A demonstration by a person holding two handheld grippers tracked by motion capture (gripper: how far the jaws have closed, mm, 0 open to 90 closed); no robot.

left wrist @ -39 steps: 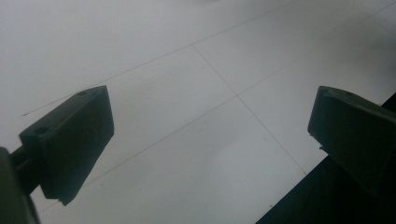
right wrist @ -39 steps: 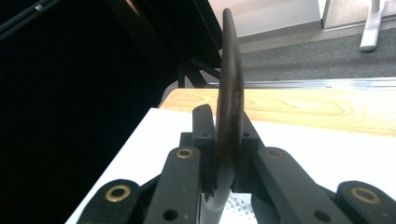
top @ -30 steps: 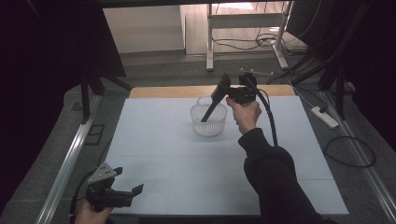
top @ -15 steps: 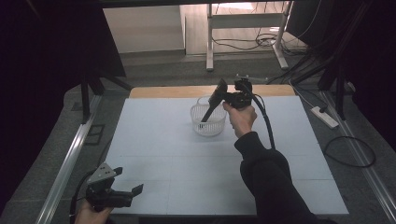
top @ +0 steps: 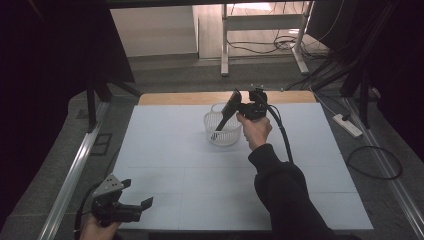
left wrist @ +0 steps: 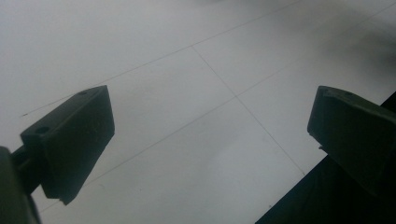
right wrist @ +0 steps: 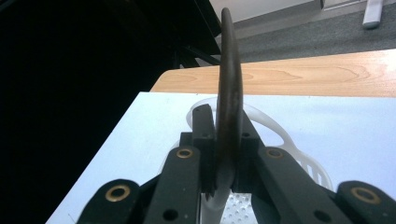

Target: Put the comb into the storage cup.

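The left tongs (top: 137,194) hovered low over the near left corner of the white mat (top: 175,150), held in the person's left hand (top: 95,231), with the grey three-cornered plate (top: 109,185) on top. Their jaws stood wide apart with nothing between them. In the left gripper view, the left tongs (left wrist: 205,140) framed bare mat (left wrist: 187,70) crossed by thin seam lines, with the mat's dark edge just under the right-hand jaw.

Well ahead of the left tongs and to their right, a white perforated basket (top: 230,137) sat on the far middle of the mat, just below and in front of the right tongs (top: 239,106). A long dark utensil (top: 227,111) slanted from those tongs down into the basket. Whether its lower tip touched the basket floor could not be told.

The right tongs were raised above the basket's far right rim, gripped by the right hand (top: 256,131) on a dark sleeve (top: 285,200), and a cable (top: 282,135) trailed back along the arm. In the right gripper view, the right tongs (right wrist: 229,126) were closed tight on the utensil (right wrist: 229,70), which rose edge-on from between the jaws as a thin curved blade. The basket's rim (right wrist: 280,133) curved just beyond the jaw tips. Past it lay a strip of bare wooden tabletop (right wrist: 303,74).
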